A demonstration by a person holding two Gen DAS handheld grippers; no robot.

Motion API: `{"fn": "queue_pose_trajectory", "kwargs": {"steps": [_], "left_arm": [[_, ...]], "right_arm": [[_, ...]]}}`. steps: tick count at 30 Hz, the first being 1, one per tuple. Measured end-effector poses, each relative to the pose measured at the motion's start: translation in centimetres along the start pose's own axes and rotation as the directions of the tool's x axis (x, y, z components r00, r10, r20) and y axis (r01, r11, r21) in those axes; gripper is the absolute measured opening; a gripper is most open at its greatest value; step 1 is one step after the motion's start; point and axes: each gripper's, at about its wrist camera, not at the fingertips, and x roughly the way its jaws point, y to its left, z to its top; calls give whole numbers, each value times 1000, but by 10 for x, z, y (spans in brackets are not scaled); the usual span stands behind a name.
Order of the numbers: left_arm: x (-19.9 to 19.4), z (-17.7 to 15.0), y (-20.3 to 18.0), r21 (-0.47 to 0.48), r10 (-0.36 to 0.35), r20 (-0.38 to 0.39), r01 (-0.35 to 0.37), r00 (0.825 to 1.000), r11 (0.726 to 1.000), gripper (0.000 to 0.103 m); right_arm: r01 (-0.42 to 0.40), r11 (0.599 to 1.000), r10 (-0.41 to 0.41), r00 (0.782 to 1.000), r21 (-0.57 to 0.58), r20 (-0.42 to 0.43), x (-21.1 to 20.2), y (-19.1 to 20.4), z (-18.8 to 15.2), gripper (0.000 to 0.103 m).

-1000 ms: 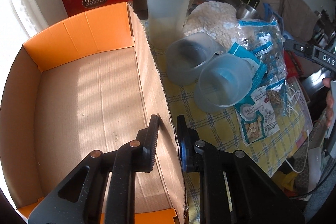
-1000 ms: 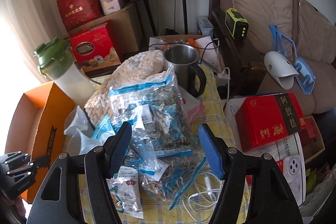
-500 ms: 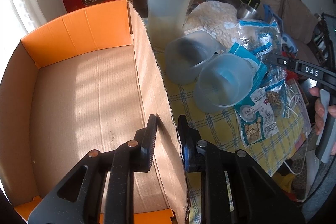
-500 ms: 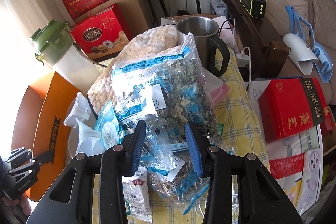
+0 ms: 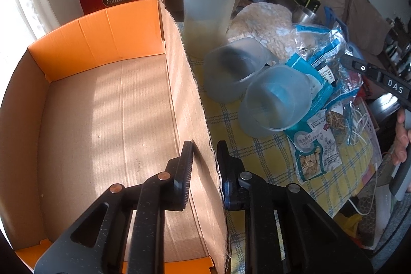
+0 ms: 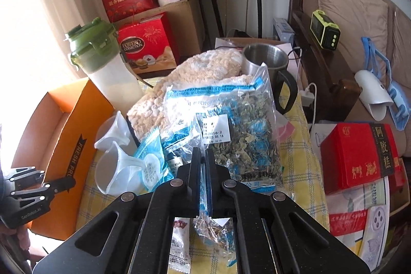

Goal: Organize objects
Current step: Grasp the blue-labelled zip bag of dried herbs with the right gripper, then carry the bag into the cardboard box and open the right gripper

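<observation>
Herb bag point(image 6: 239, 135): clear, blue-printed, lying on the table point(image 6: 303, 145) amid other packets, long axis running away from the right camera, its top edge toward the steel mug point(image 6: 267, 63). Its near end is hidden behind the right hand-held gripper point(image 6: 203, 171); label print is too small to read.

Right hand-held gripper: jaws just drawn together, nipping clear plastic; which packet cannot be told.

Cardboard box point(image 5: 102, 104): open-topped, orange flaps, at the table's left; near corners cut off by the frame.

Left hand-held gripper point(image 5: 203, 166): jaws narrowly apart, astride the box's right wall, one finger inside and one outside; contact cannot be told.

Two plastic cups point(image 5: 272, 99): tipped on their sides, mouths toward the left camera, beside the box.
</observation>
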Motion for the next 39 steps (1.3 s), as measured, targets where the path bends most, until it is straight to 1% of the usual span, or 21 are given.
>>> {"fn": "queue_pose_trajectory", "kwargs": {"steps": [2, 7, 13, 18, 20, 22, 26, 30, 31, 33, 36, 39], "left_arm": [[-1, 0, 0, -1, 0, 3, 0, 1000, 1000, 17], [-2, -2, 4, -20, -9, 8, 9, 1000, 1000, 17], [-9, -6, 4, -46, 29, 51, -27, 998, 999, 12], [-10, -6, 8, -79, 28, 68, -22, 997, 997, 12], [-10, -6, 9, -86, 29, 72, -23, 997, 996, 12], [-10, -5, 7, -73, 41, 72, -36, 997, 997, 12], [-10, -5, 4, -56, 57, 72, -53, 996, 997, 12], [-12, -5, 6, -68, 43, 77, -37, 996, 997, 12], [-13, -4, 9, -72, 36, 80, -31, 996, 997, 12], [-15, -4, 10, -76, 31, 89, -24, 996, 997, 12], [-15, -3, 11, -78, 33, 92, -26, 995, 997, 12], [-15, -1, 13, -80, 33, 88, -26, 996, 996, 12]], "right_arm": [[16, 1000, -16, 1000, -17, 24, -9, 3, 5, 2], [29, 999, -26, 997, -42, 72, -32, 11, 20, 2], [38, 995, -27, 993, -95, 111, -55, 31, 38, 2], [-22, 991, 41, 990, -136, 134, -69, 58, 58, 2], [-58, 985, 81, 987, -160, 142, -73, 75, 66, 2], [-108, 977, 135, 981, -183, 140, -76, 93, 75, 2], [-202, 953, 233, 966, -227, 115, -75, 130, 87, 2], [-300, 925, 322, 944, -233, 66, -60, 158, 98, 2], [-323, 918, 344, 937, -231, 57, -57, 163, 100, 2], [-383, 895, 400, 916, -227, 32, -51, 172, 104, 2], [-456, 859, 464, 886, -231, -26, -39, 191, 106, 2], [-500, 839, 497, 865, -216, -71, -27, 202, 105, 7]]}}
